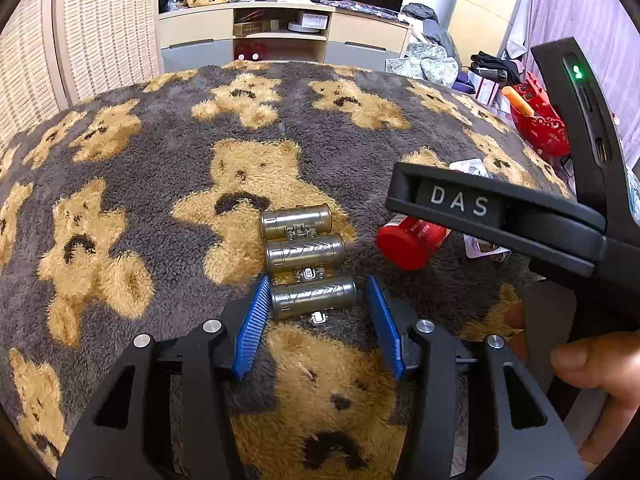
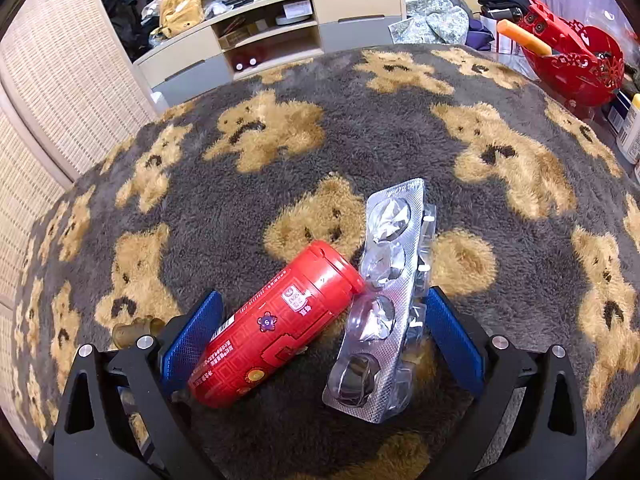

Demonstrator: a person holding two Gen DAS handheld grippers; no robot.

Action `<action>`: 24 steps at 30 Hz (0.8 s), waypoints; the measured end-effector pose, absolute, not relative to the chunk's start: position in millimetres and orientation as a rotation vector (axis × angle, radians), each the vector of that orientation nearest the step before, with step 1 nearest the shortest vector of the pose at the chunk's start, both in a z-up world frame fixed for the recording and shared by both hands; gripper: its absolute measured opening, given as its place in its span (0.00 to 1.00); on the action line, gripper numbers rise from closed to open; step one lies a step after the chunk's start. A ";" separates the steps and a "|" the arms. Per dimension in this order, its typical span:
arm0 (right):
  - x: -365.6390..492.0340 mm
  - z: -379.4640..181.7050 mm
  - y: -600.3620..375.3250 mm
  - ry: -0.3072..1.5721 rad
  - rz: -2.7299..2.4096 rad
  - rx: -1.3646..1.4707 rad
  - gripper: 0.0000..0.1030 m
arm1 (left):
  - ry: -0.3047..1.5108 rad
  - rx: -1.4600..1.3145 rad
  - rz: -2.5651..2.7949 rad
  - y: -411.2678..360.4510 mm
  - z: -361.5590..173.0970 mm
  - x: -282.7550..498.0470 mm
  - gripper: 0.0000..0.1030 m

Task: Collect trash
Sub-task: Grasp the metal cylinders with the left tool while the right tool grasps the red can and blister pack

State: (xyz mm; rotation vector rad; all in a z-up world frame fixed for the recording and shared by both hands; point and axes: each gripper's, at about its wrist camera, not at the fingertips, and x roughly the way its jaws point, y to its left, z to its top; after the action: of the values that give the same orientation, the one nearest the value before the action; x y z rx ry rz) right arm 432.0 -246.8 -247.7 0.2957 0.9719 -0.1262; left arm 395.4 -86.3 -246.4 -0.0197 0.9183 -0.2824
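A strip of three linked bronze capsules (image 1: 306, 254) lies on the bear-pattern blanket (image 1: 160, 152). My left gripper (image 1: 316, 300) is open, its blue pads on either side of the nearest capsule (image 1: 314, 298). A red bottle (image 2: 276, 326) lies on its side beside an empty silver blister pack (image 2: 380, 304). My right gripper (image 2: 324, 332) is open, with both lying between its jaws. The bottle (image 1: 412, 242) also shows in the left wrist view, partly under the right gripper's body (image 1: 500, 216).
A red openwork basket (image 2: 576, 64) holding an orange stick stands past the blanket's far right edge. A low TV cabinet (image 1: 280, 36) with shelves runs along the back wall. Clothes and bags pile at back right. A woven screen (image 2: 52, 92) stands on the left.
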 end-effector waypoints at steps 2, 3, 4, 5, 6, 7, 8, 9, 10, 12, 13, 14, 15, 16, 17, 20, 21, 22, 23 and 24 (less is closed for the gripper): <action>432.7 -247.0 -245.9 0.975 -0.123 0.297 0.98 | 0.917 -0.020 -0.281 -86.4 -246.2 395.1 0.46; 433.0 -246.7 -245.2 0.978 -0.125 0.291 0.98 | 0.916 -0.019 -0.281 -86.2 -246.2 395.5 0.46; 433.1 -246.8 -244.1 0.980 -0.126 0.286 0.98 | 0.915 -0.016 -0.281 -86.4 -246.3 395.4 0.46; 433.1 -246.7 -243.4 0.983 -0.127 0.278 0.98 | 0.914 -0.013 -0.282 -86.8 -246.4 395.2 0.45; 433.5 -246.6 -242.6 0.986 -0.128 0.273 0.98 | 0.912 -0.008 -0.283 -87.2 -246.5 394.9 0.45; 433.8 -246.5 -241.7 0.989 -0.128 0.264 0.98 | 0.911 -0.005 -0.283 -87.4 -246.6 394.6 0.45; 433.8 -246.1 -240.1 0.993 -0.126 0.248 0.98 | 0.911 -0.003 -0.282 -87.7 -246.7 394.5 0.45; 434.5 -246.1 -238.9 0.994 -0.123 0.239 0.98 | 0.910 -0.001 -0.280 -87.9 -246.8 394.4 0.45; 434.5 -246.0 -238.6 0.995 -0.119 0.230 0.98 | 0.910 0.000 -0.279 -88.1 -246.9 394.4 0.45; 434.3 -246.0 -240.0 1.001 -0.109 0.231 0.98 | 0.910 0.002 -0.278 -88.2 -247.1 393.7 0.45; 434.1 -246.2 -240.3 1.000 -0.105 0.227 0.98 | 0.910 0.004 -0.278 -88.3 -247.1 393.3 0.45; 434.1 -246.6 -240.0 0.998 -0.103 0.219 0.98 | 0.909 0.006 -0.275 -88.1 -247.1 392.9 0.44; 433.9 -247.0 -240.3 0.993 -0.098 0.213 0.98 | 0.908 0.010 -0.270 -87.5 -247.3 392.2 0.40; 433.9 -247.7 -241.5 0.990 -0.093 0.217 0.97 | 0.907 0.011 -0.266 -86.2 -247.4 391.5 0.38; 434.0 -248.5 -243.6 0.990 -0.088 0.225 0.97 | 0.907 0.007 -0.270 -84.8 -247.3 391.2 0.38; 435.5 -249.8 -245.3 0.981 -0.103 0.208 0.97 | 0.910 0.006 -0.279 -82.0 -246.9 389.5 0.38; 436.4 -250.4 -245.3 0.978 -0.113 0.204 0.97 | 0.910 0.010 -0.280 -81.9 -246.9 388.8 0.38; 437.8 -250.7 -244.6 0.977 -0.123 0.200 0.97 | 0.910 0.015 -0.280 -81.9 -246.9 388.3 0.38; 439.3 -251.2 -242.1 0.980 -0.134 0.190 0.98 | 0.909 0.017 -0.281 -81.9 -247.0 387.6 0.38; 440.4 -251.6 -240.1 0.982 -0.137 0.177 0.98 | 0.908 0.018 -0.282 -81.5 -247.1 387.0 0.38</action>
State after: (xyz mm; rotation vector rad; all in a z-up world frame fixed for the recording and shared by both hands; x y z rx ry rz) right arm 440.4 -240.1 -251.6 0.1767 0.9818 -0.1374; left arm 387.0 -81.5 -247.1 0.0180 0.9081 -0.2824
